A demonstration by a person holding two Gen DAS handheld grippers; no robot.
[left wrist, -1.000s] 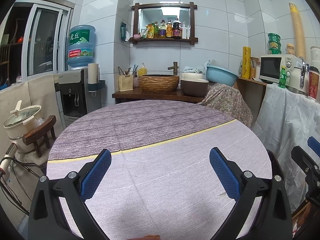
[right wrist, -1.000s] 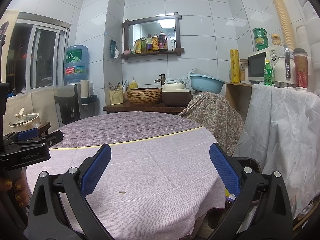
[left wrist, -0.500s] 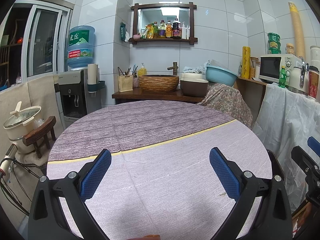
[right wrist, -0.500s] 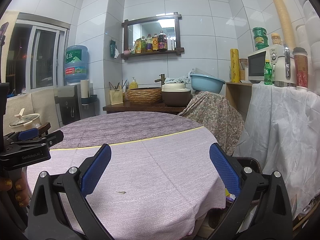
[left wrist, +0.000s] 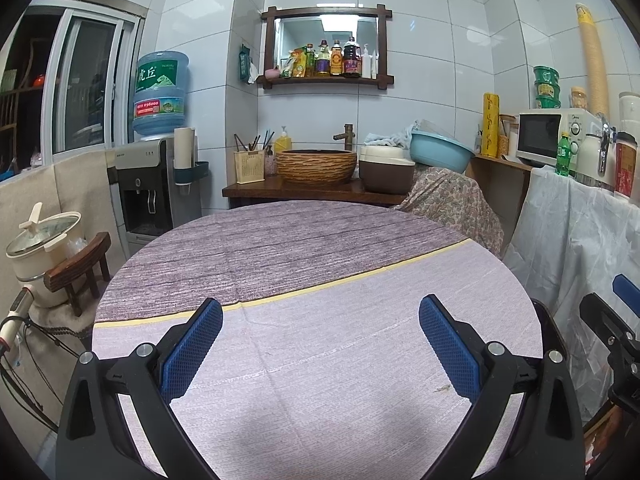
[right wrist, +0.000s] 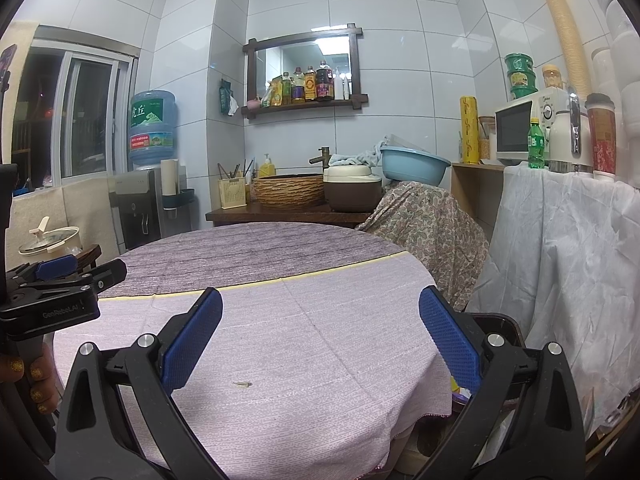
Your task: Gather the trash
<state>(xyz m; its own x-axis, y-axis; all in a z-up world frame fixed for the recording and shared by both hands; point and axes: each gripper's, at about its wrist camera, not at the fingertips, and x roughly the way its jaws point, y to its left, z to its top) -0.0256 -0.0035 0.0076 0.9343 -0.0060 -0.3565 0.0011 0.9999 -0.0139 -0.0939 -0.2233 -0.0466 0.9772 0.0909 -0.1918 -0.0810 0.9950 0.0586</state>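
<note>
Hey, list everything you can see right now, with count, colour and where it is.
Round table: one, lilac and purple cloth, centre.
Scrap: one, small, brownish, on the cloth near the front edge.
Bin: one, dark, beside the table's right edge.
Water dispenser: one, grey, blue bottle on top, left.
Basket sink: one, woven brown, back counter.
Basin: one, light blue, back right.
Microwave: one, white, right.
Left gripper: blue pads, open, empty.
Right gripper: blue pads, open, empty.

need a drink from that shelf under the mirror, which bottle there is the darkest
The dark bottle with the purple label and red cap, tallest in the row. It stands at the right end of the coloured bottles; those to its left are amber, green or yellow, and pale white ones follow on its right.
</note>
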